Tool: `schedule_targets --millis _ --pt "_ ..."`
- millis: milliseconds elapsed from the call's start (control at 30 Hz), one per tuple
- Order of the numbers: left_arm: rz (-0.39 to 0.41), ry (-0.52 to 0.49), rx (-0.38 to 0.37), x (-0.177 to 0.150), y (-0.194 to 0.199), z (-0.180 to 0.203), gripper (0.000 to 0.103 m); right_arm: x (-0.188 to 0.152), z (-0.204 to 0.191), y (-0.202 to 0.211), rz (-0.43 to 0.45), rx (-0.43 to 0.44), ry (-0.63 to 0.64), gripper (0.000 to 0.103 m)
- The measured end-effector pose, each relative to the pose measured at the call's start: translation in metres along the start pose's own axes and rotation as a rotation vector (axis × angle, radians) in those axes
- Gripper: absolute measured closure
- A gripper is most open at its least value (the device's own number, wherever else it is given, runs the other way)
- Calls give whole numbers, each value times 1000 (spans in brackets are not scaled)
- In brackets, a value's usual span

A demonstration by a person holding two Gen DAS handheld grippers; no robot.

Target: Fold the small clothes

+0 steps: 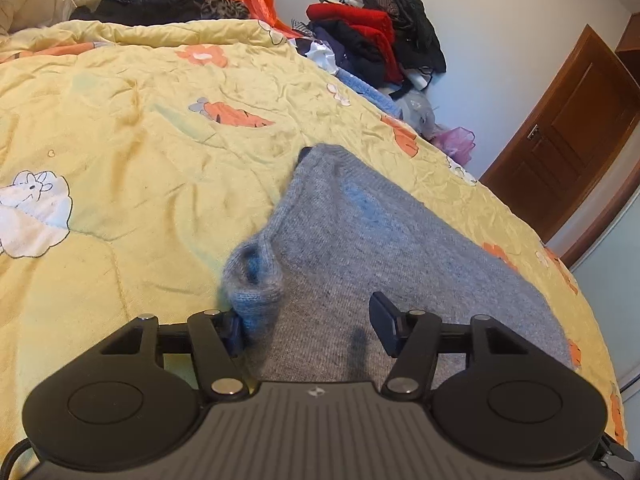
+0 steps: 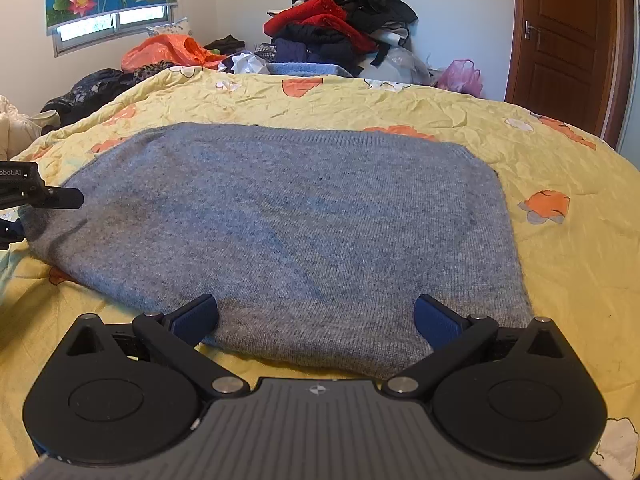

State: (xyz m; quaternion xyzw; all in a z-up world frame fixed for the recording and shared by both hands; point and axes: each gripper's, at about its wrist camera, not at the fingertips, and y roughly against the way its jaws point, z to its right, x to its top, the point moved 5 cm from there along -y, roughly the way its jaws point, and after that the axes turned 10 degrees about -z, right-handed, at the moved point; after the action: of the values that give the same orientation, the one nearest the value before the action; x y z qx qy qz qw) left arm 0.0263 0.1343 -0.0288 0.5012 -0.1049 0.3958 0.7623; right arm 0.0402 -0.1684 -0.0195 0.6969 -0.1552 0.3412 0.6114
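A grey knitted sweater [image 1: 360, 240] lies spread flat on the yellow quilt [image 1: 120, 120]. In the left wrist view my left gripper [image 1: 308, 326] hovers at its left edge, where a bunched fold [image 1: 252, 276] stands beside the left finger [image 1: 234, 330]. The right finger [image 1: 384, 322] hangs clear above the knit, so the jaws are open around cloth. In the right wrist view the sweater [image 2: 280, 208] fills the middle. My right gripper [image 2: 316, 320] is open wide, straddling its near hem without pinching it. The left gripper [image 2: 40, 196] shows at the far left edge.
A heap of red, black and dark clothes [image 2: 336, 28] is stacked beyond the bed's far side. More dark clothes and an orange bag [image 2: 168, 50] lie near the window [image 2: 108, 24]. A brown door [image 2: 560, 48] stands at the right. The quilt [image 2: 560, 280] surrounds the sweater.
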Motion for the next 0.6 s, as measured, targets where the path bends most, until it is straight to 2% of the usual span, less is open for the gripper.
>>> schedule_targets --millis 33,100,133,167,267,333,400,533,600 --pt "7 8 -3 0 0 -1 44 0 0 0 0 1 -1 0" --pt "23 30 17 -1 1 -5 56 0 1 0 0 1 -1 0" --pt "28 43 44 -1 1 -9 77 0 1 0 0 0 0 0" --pt "29 58 66 -1 1 -13 93 0 1 0 0 -1 0 0" --pt "35 82 56 -1 3 -21 96 0 0 0 -2 -6 4 0" --pt "40 36 72 -3 6 -16 97 1 -1 0 -6 -8 11 0" --pt "58 -33 76 -6 12 -6 97 14 -6 0 -59 12 24 0" --pt "137 -236 32 -14 30 27 97 71 -29 14 -57 221 -45 0" --pt "157 -326 36 -18 30 42 97 103 -52 6 -110 326 -46 0"
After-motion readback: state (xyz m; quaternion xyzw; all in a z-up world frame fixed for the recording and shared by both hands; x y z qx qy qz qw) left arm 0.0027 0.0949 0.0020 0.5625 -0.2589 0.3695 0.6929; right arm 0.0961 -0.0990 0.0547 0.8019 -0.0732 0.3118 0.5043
